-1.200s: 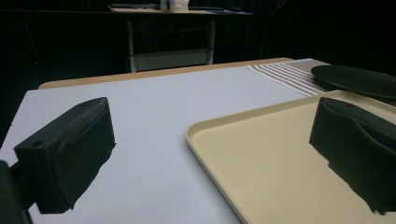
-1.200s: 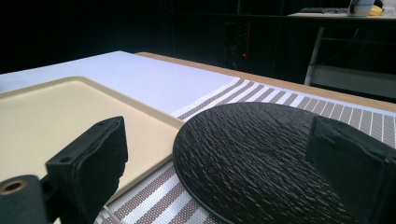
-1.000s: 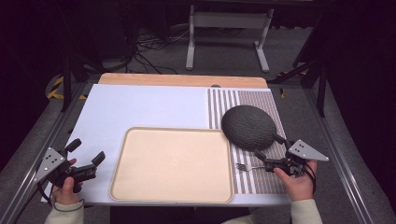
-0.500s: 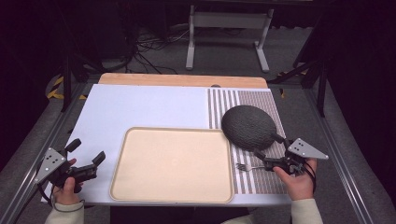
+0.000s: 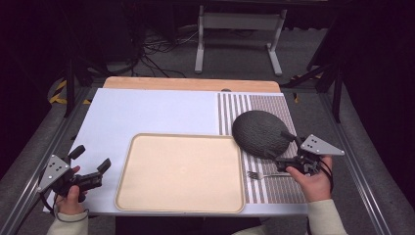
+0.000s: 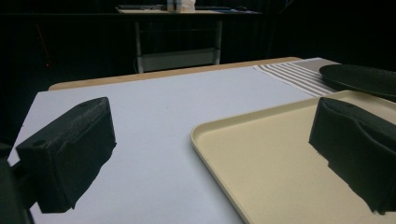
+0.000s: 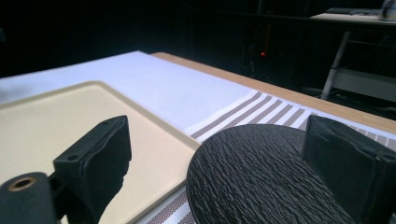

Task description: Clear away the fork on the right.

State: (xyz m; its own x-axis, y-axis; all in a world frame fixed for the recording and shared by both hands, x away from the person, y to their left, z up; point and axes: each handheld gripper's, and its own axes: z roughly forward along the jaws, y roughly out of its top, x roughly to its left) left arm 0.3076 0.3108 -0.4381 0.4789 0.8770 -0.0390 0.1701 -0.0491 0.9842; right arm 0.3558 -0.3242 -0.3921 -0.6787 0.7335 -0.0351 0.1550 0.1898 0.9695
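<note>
A dark, rough-textured round plate (image 5: pixel 259 131) lies on a striped placemat (image 5: pixel 274 193) at the right. A small fork (image 5: pixel 263 174) rests on the placemat just in front of it. My right gripper (image 5: pixel 280 146) is open at the plate's near right rim. In the right gripper view the plate (image 7: pixel 261 182) shows between the two spread jaws of the right gripper (image 7: pixel 224 158). My left gripper (image 5: pixel 92 158) stands open at the front left, beside a beige tray (image 5: pixel 181 169), with nothing held. The left gripper (image 6: pixel 210 154) looks across the tray's corner (image 6: pixel 280 163).
A white mat (image 5: pixel 147 112) covers the table's left and middle, with a wooden edge (image 5: pixel 191 83) at the back. Metal rails run along both sides. Behind the table stand a metal frame and cables on the floor.
</note>
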